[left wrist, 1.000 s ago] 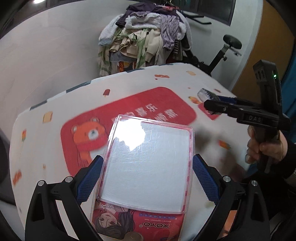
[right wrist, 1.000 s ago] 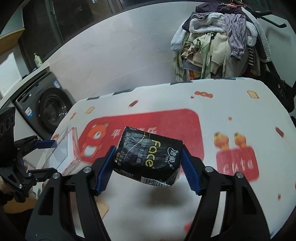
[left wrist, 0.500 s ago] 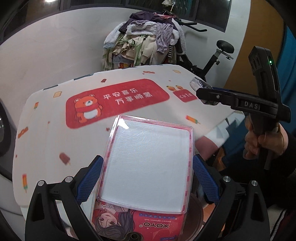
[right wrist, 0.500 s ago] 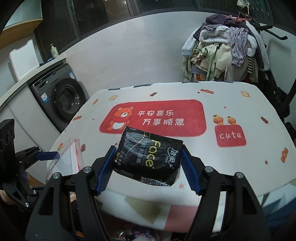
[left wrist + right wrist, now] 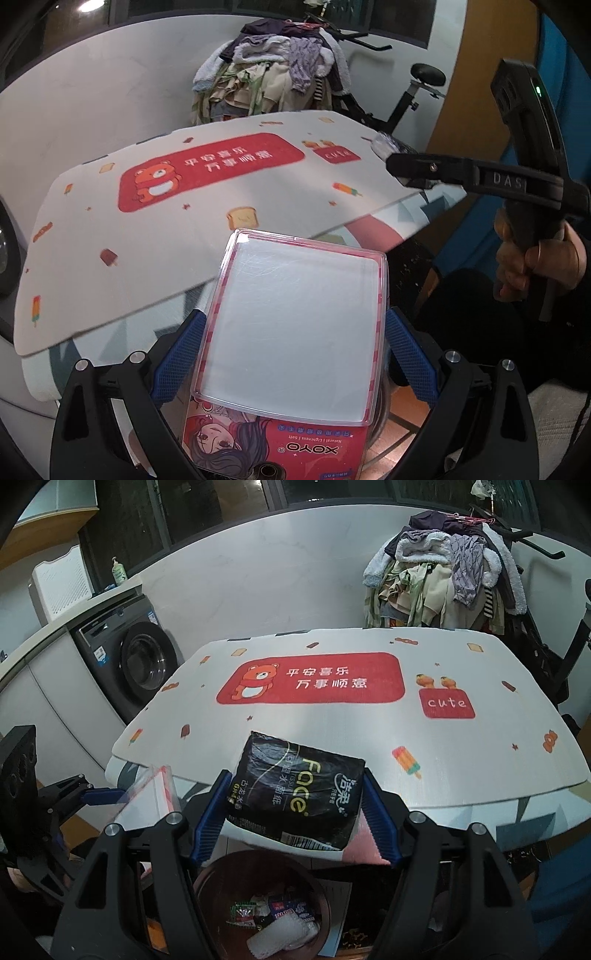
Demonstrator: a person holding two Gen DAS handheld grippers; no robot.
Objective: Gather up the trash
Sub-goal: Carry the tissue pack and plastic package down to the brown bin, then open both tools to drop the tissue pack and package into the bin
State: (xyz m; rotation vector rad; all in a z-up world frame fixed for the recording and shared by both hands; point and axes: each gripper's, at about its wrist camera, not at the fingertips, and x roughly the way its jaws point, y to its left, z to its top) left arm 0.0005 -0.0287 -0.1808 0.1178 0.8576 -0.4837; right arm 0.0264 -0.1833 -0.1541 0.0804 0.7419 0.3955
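My left gripper [image 5: 291, 354] is shut on a clear plastic blister pack [image 5: 295, 325] with a pink XOYO card, held off the table's near edge. My right gripper [image 5: 295, 812] is shut on a black "Face" tissue packet [image 5: 295, 794], held above a brown round bin [image 5: 258, 901] that has several wrappers inside. The right gripper [image 5: 413, 168] also shows in the left wrist view at the right. The left gripper [image 5: 92, 797] with the clear pack [image 5: 147, 801] shows at the left of the right wrist view.
The table [image 5: 332, 734] carries a white mat with a red bear banner. A washing machine [image 5: 136, 661] stands at the left. A pile of clothes [image 5: 443, 579] and an exercise bike [image 5: 406, 99] stand behind the table.
Both grippers have pulled back from over the table to beyond its near edge, each still holding its item. The bin has come into view under the right gripper.
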